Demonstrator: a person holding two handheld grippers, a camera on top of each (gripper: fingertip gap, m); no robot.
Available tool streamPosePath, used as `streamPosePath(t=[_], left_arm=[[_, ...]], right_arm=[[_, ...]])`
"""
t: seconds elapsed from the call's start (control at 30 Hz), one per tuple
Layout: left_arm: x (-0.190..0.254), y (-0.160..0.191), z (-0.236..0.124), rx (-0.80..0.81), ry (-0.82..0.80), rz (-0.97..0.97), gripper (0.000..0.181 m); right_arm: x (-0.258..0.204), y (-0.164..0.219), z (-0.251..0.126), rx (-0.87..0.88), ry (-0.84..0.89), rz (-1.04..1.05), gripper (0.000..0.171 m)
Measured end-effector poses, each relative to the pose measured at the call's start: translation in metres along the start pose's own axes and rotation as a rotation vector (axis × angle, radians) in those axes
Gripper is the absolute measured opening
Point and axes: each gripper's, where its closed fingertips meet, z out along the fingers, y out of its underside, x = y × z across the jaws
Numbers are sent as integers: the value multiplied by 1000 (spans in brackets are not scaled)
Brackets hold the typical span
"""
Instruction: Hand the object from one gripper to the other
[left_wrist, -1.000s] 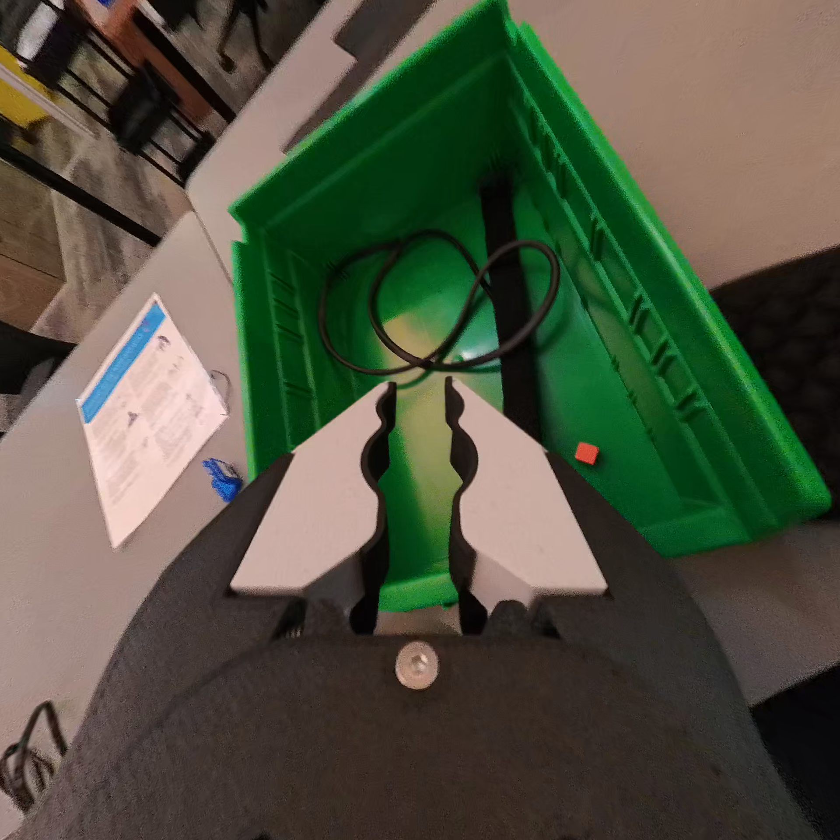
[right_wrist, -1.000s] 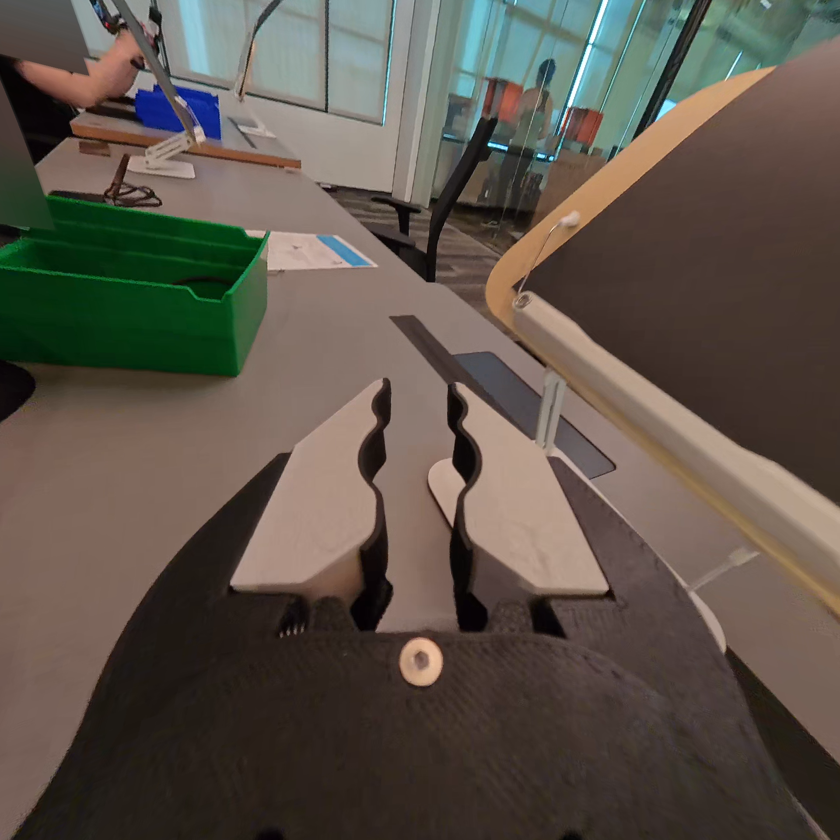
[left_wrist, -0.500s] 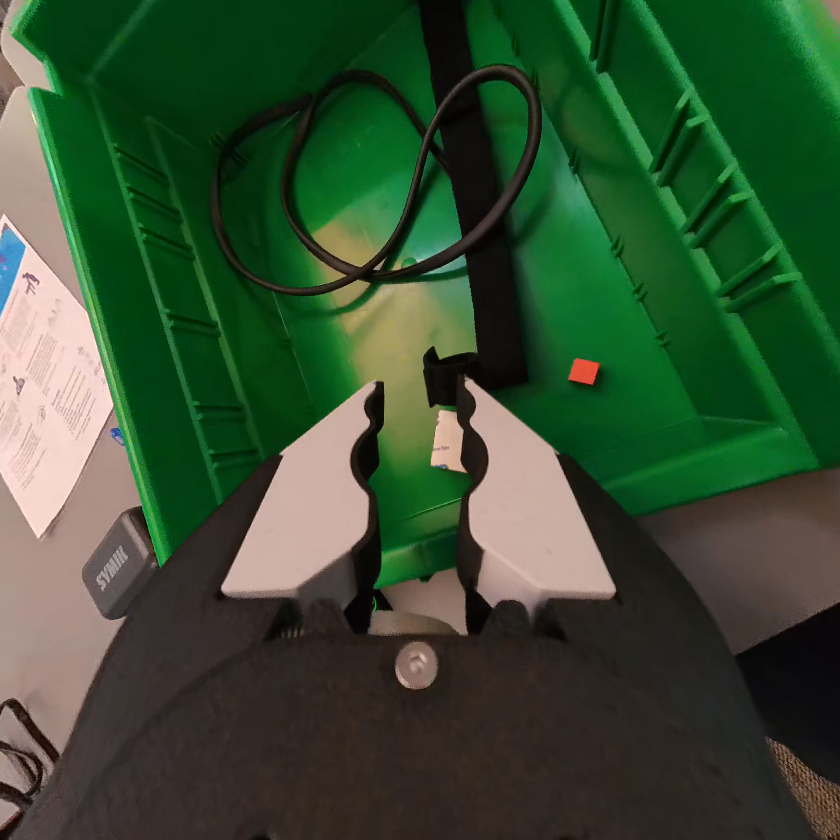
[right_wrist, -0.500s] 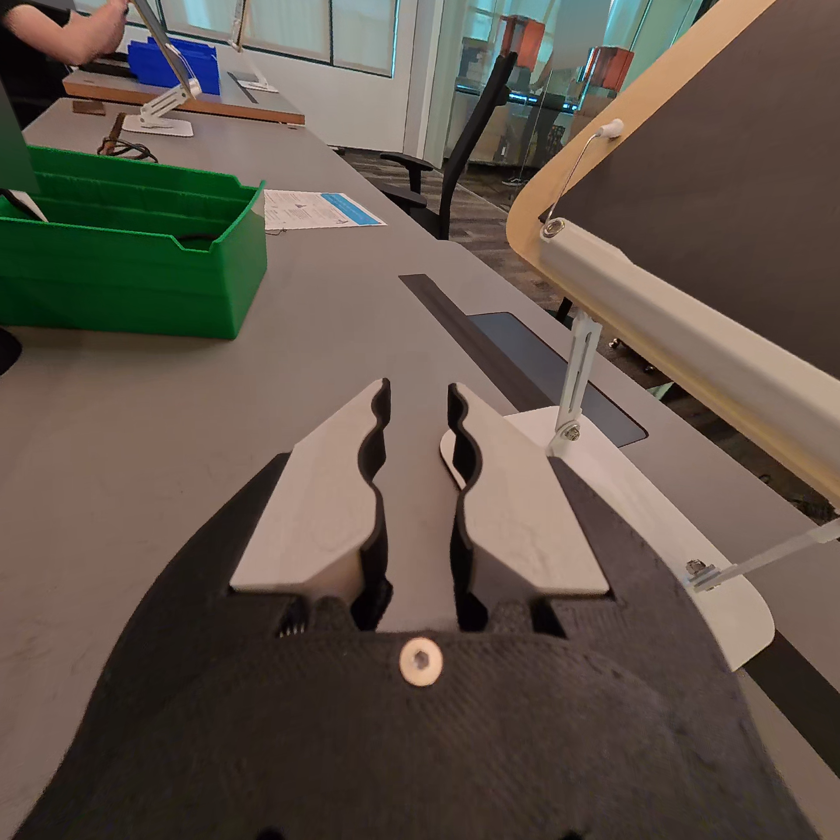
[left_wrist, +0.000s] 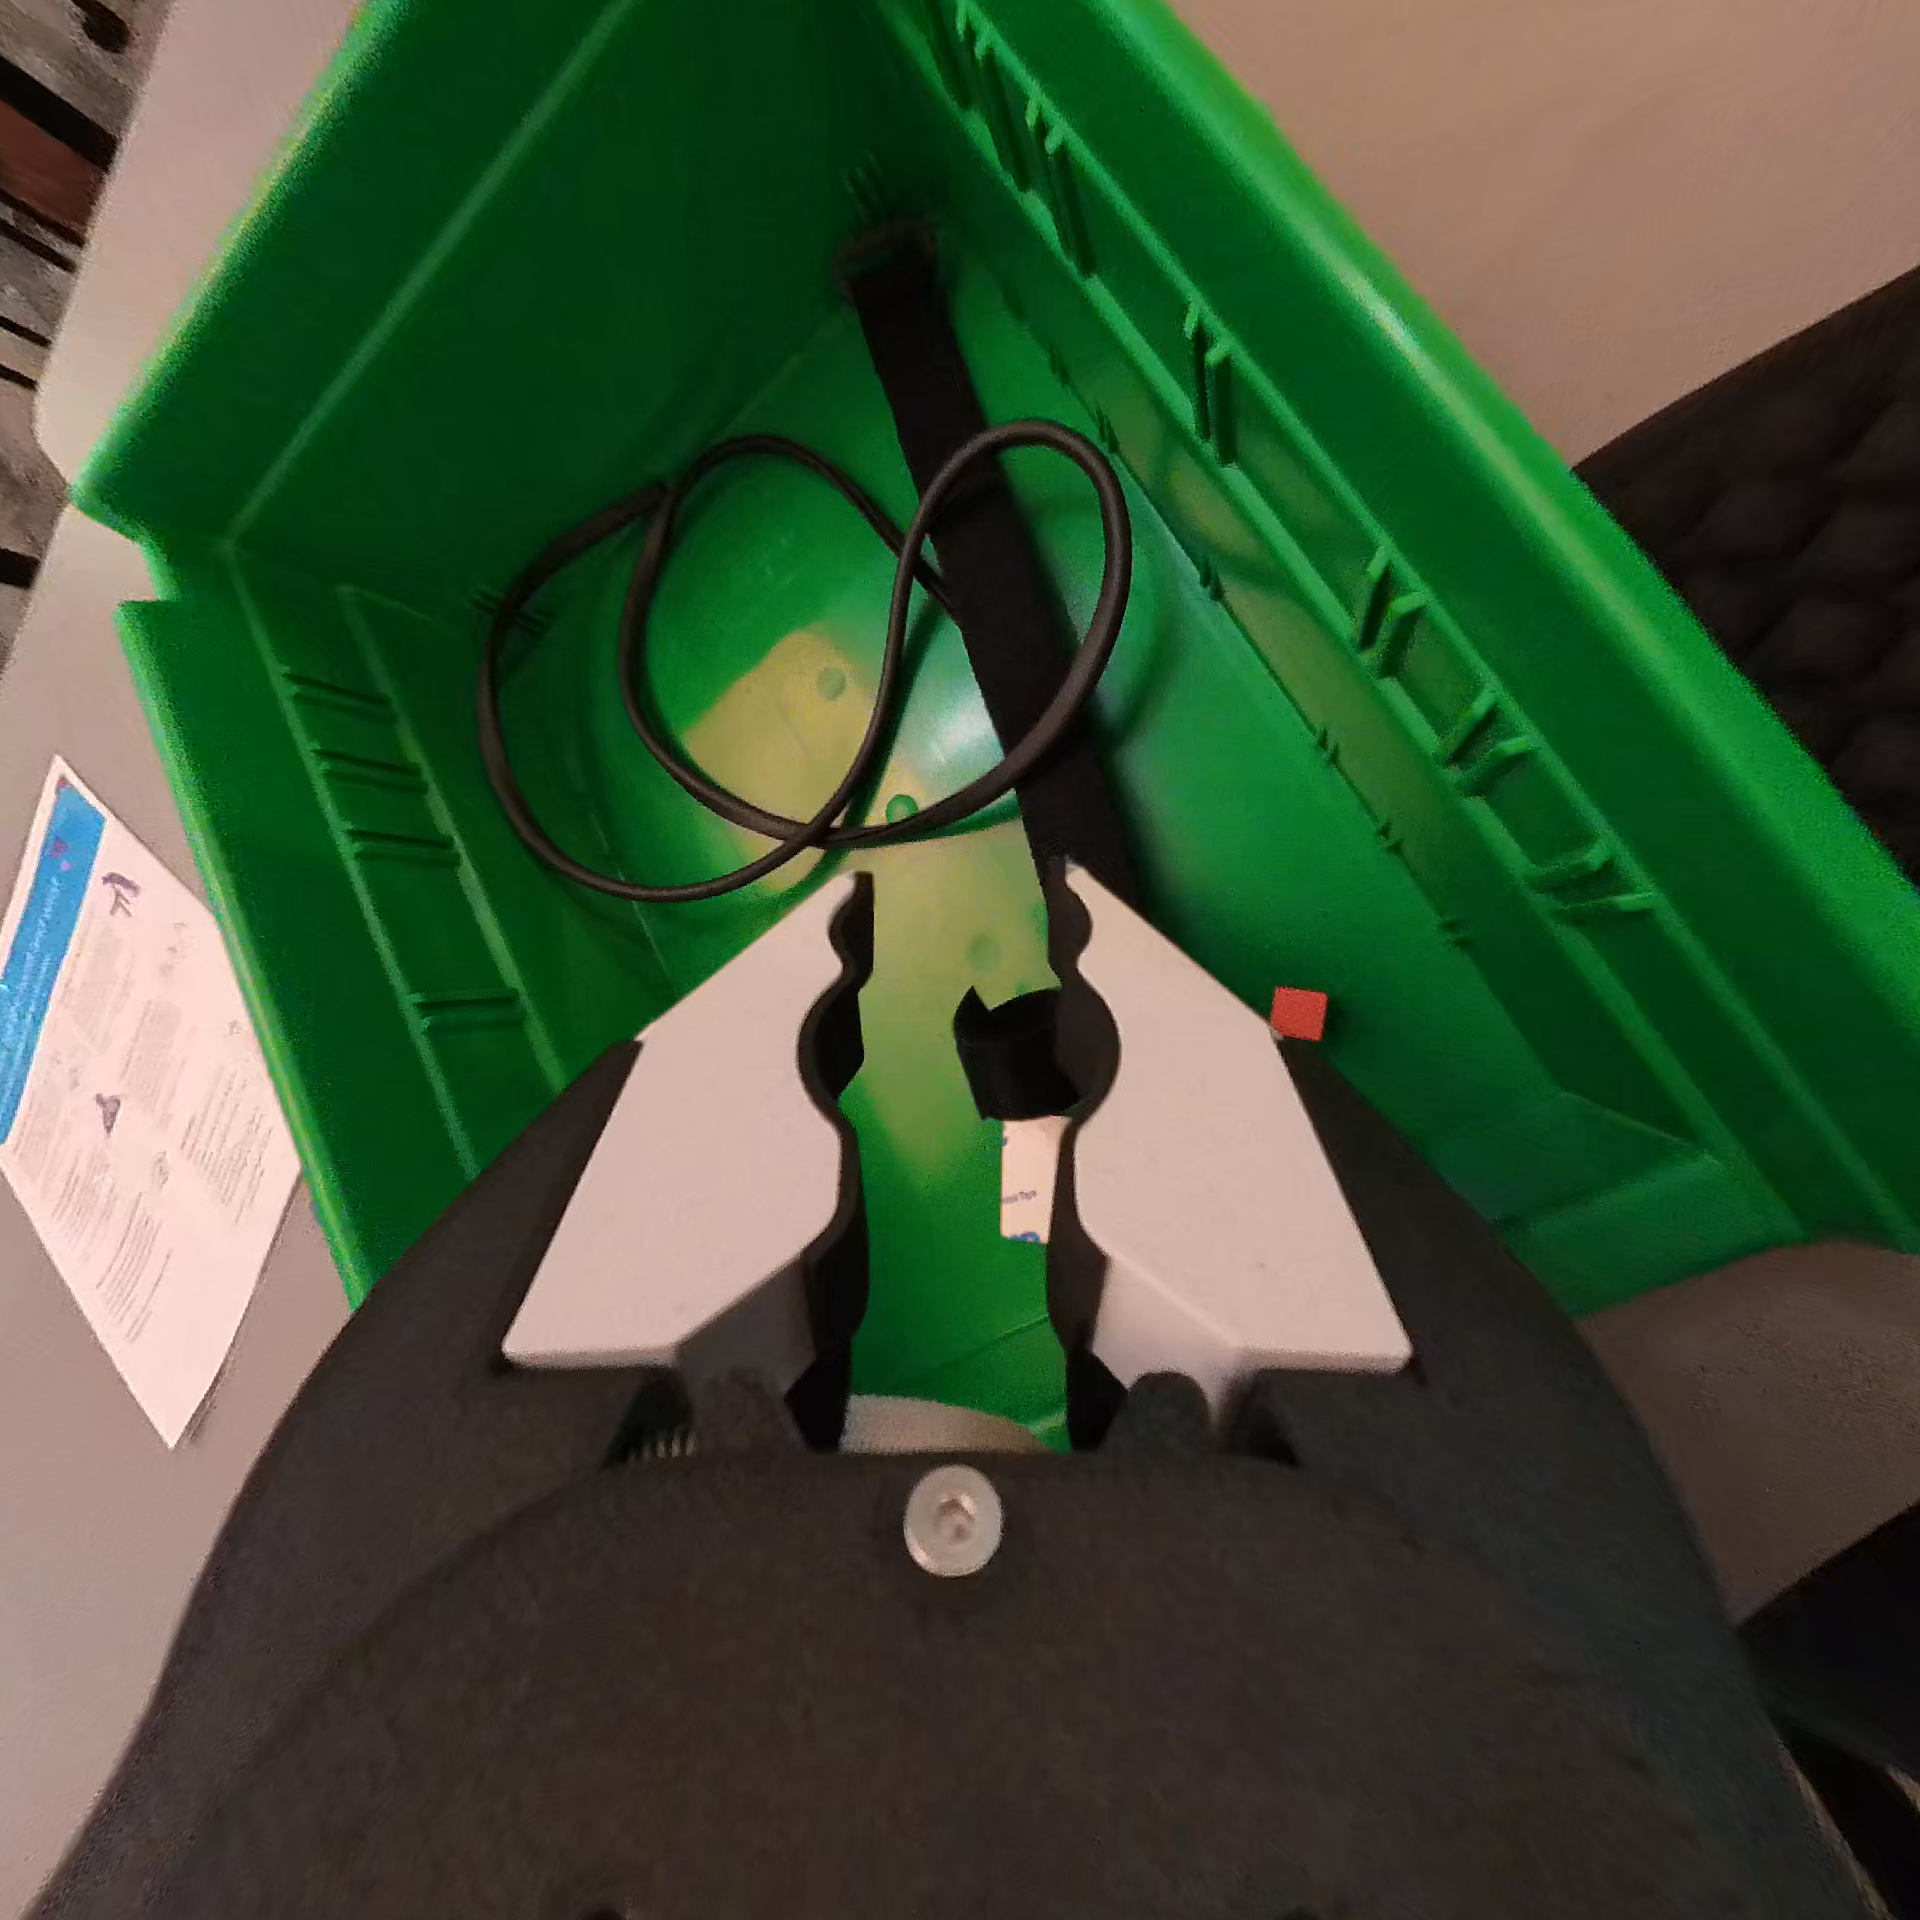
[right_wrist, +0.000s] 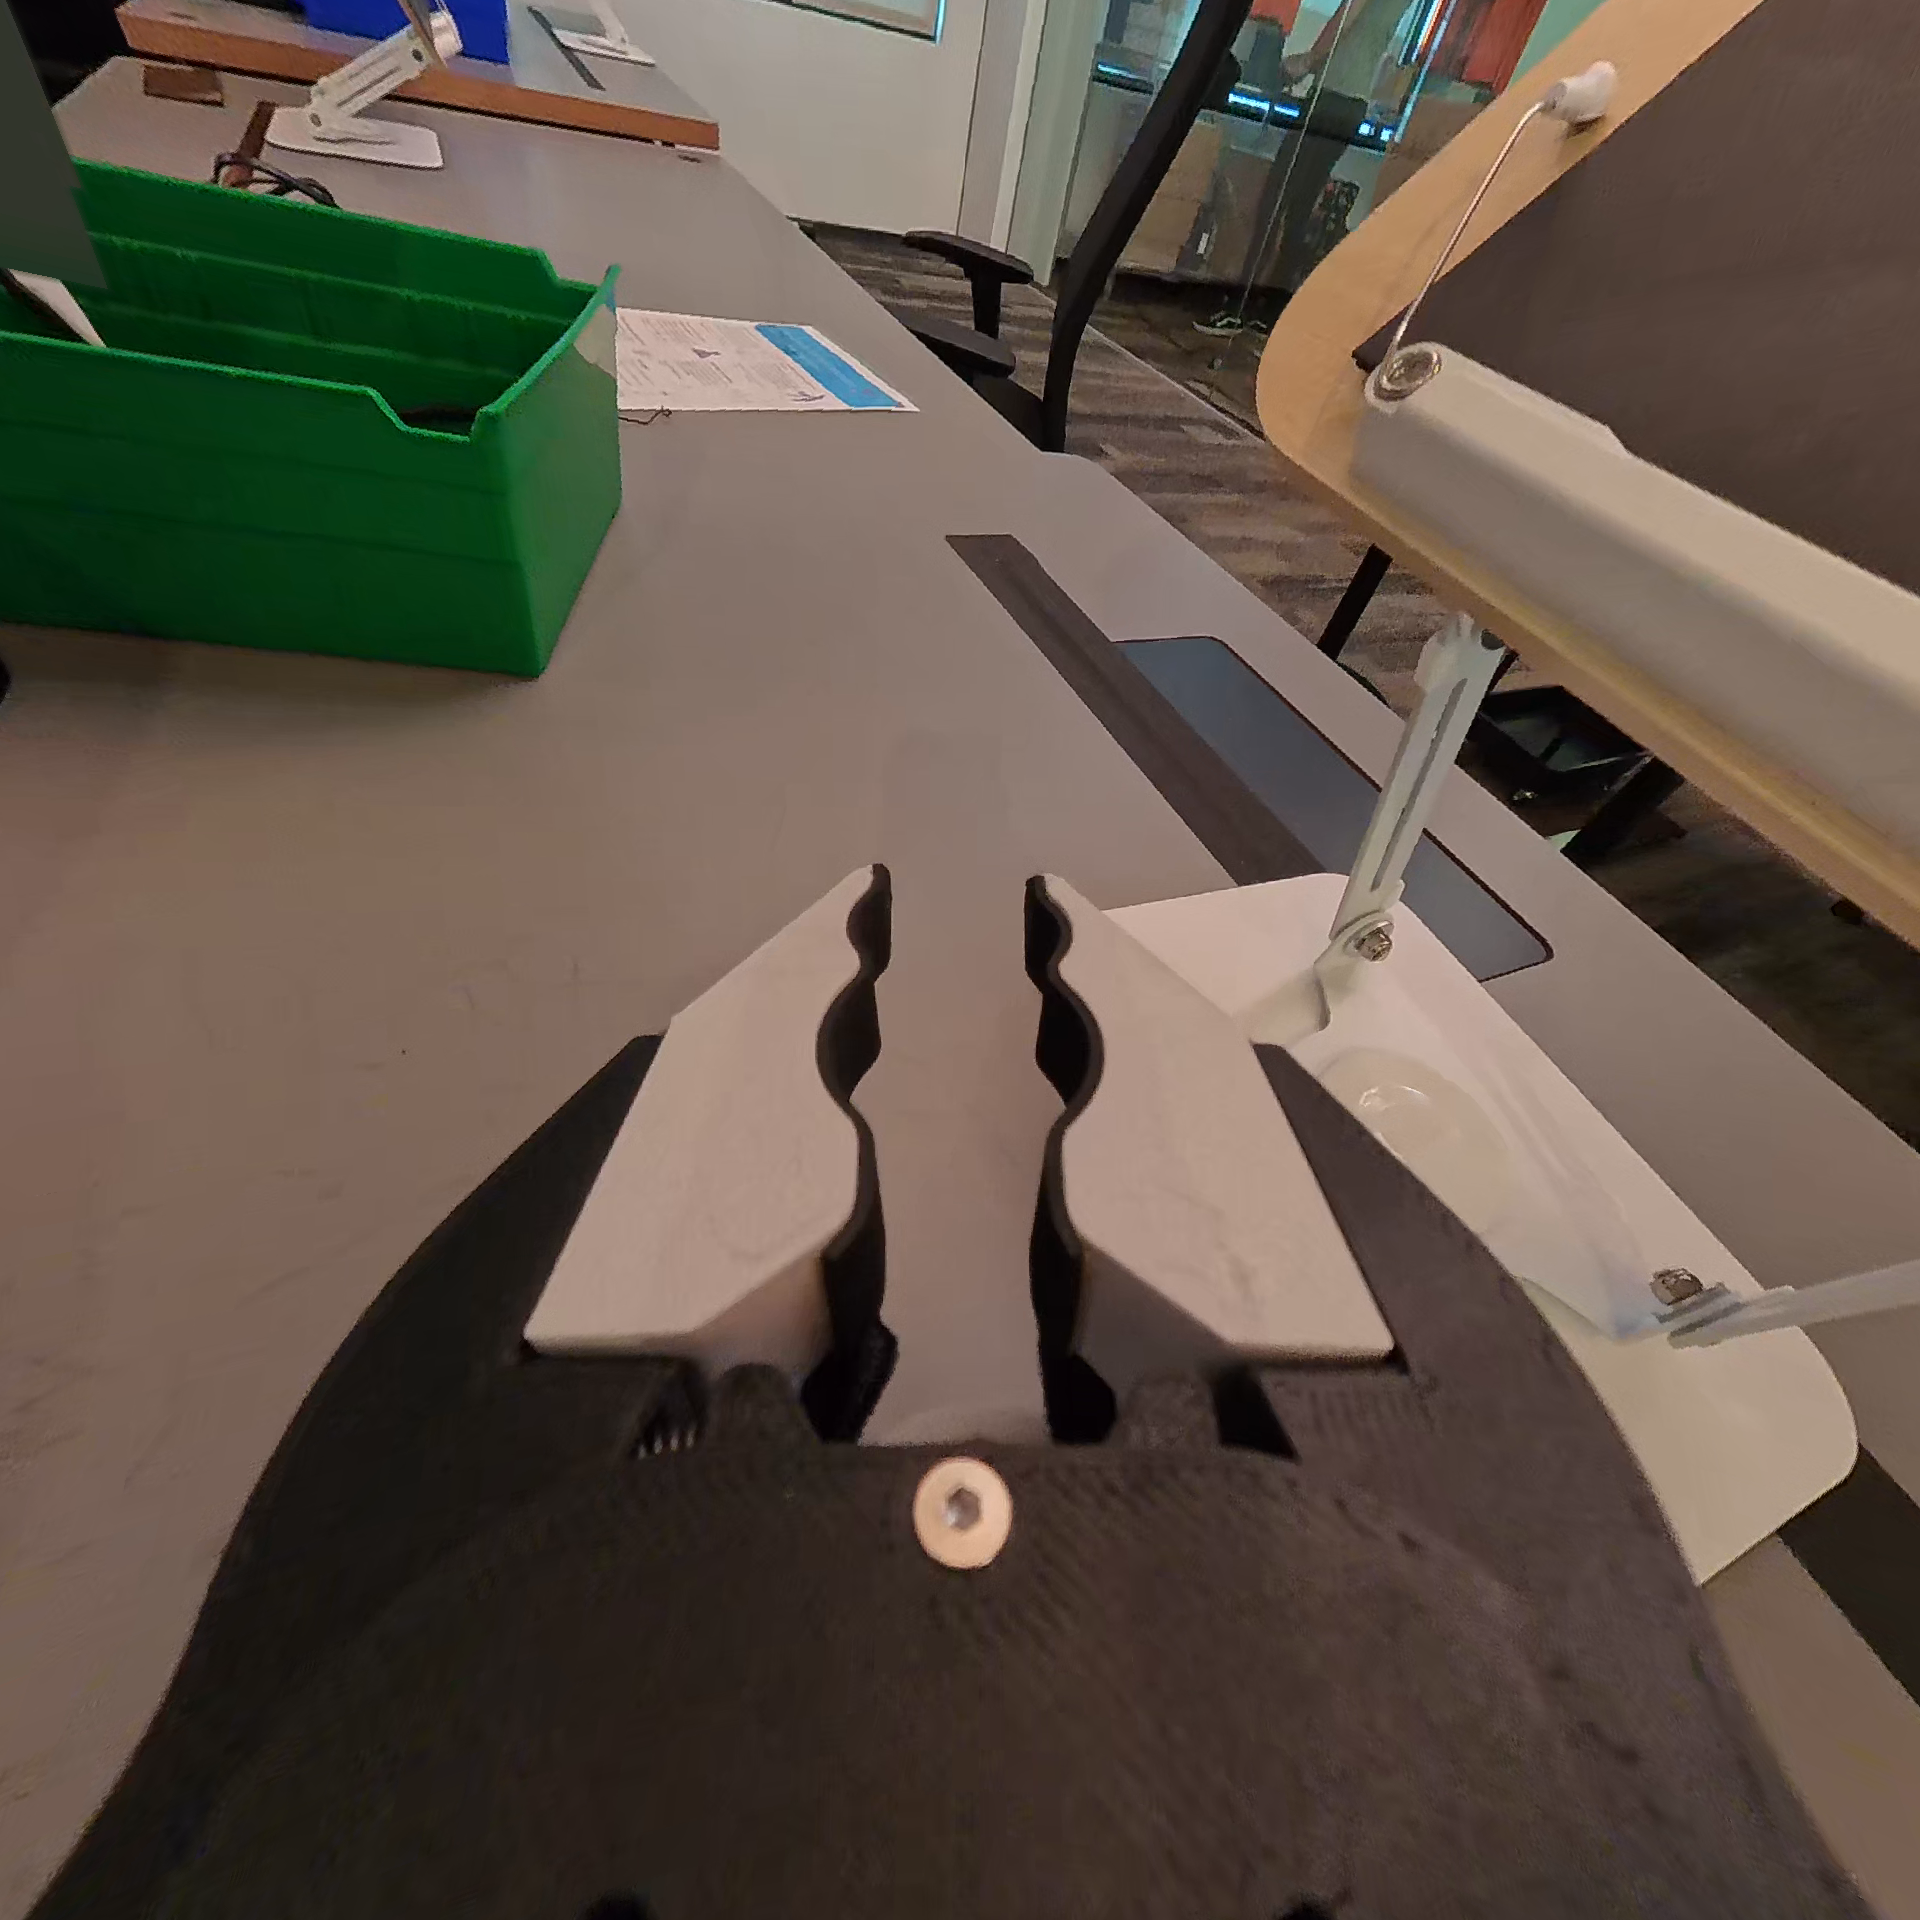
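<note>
While the left wrist view looks steeply down into the green plastic bin, only that view shows what lies on its floor. At the far left a white printed sheet with a blue band lies on the grey desk beside the bin. Inside, a thin black cable loop curls over the floor and crosses a long black strap. The strap's long axis runs from the bin's far corner toward the camera, its near end pointing at the left gripper, where it curls into a small loop with a white tag below it. That looped end sits between the fingers, close against the right-hand one; the jaws stand apart with nothing clamped. Whether they touch the strap cannot be told. A small red square piece lies on the floor just right of the gripper.

The right wrist view shows the bin from the side at far left, its contents mostly hidden. The sheet lies beyond it. The right gripper hovers low over bare desk, jaws apart and empty. To its right stands a white metal stand base under a tilted tan-edged dark panel.
</note>
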Motion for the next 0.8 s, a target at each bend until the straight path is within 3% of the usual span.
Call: streamPosePath(t=[0.27, 0.47, 0.6, 0.8], left_arm=[[31, 24, 21, -138, 135, -41, 39], [34, 26, 30, -188, 161, -31, 20], [26, 23, 25, -194, 121, -17, 11], [-11, 2, -12, -141, -31, -6, 3]], right_arm=[[-3, 14, 8, -38, -16, 8, 23], [-7, 16, 12, -49, -24, -5, 23], [-7, 17, 12, -52, -25, -6, 23], [-5, 13, 9, -33, -23, 3, 23]])
